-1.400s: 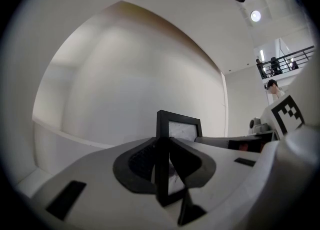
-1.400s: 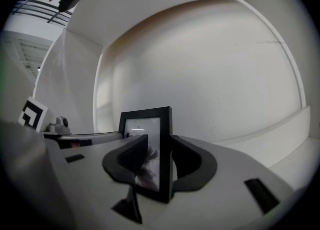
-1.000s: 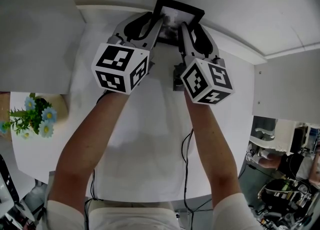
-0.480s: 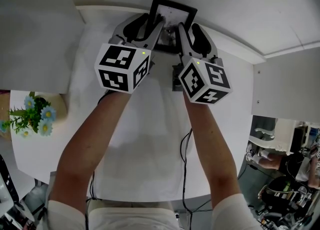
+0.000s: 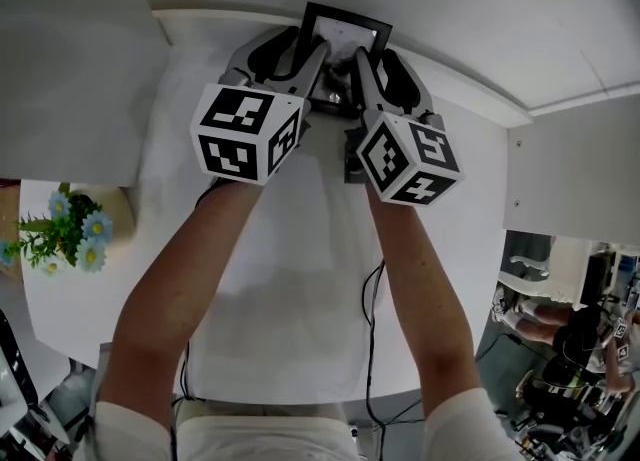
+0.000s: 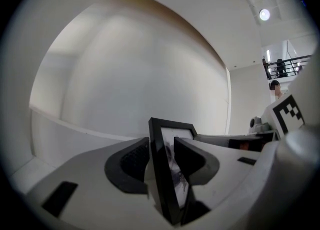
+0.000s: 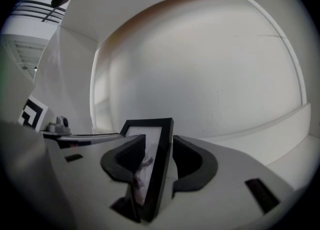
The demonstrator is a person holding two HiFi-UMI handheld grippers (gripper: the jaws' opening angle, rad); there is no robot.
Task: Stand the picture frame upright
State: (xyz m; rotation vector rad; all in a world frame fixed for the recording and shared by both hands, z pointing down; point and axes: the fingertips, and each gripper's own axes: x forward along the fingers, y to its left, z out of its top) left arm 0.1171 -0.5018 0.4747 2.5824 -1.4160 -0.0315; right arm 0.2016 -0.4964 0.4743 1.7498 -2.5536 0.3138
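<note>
A black picture frame [image 5: 346, 21] with a greyish photo stands nearly upright at the far edge of the white table [image 5: 280, 299], close to the wall. My left gripper [image 5: 306, 45] is shut on its left side and my right gripper [image 5: 378, 53] on its right side. In the left gripper view the picture frame [image 6: 169, 184] stands edge-on between the dark pads [image 6: 131, 161] of my left gripper [image 6: 162, 150]. The right gripper view shows the picture frame [image 7: 159, 169] the same way inside my right gripper [image 7: 159, 150]. The frame's foot is hidden by the grippers.
A pot of blue flowers [image 5: 65, 234] stands at the table's left edge. A black cable [image 5: 372, 329] runs down the table from a small dark object [image 5: 352, 161] under my right gripper. White wall panels close off the back and both sides.
The frame has tipped up from a backward lean to nearly upright and looks narrower from above. Both grippers shifted slightly with it.
</note>
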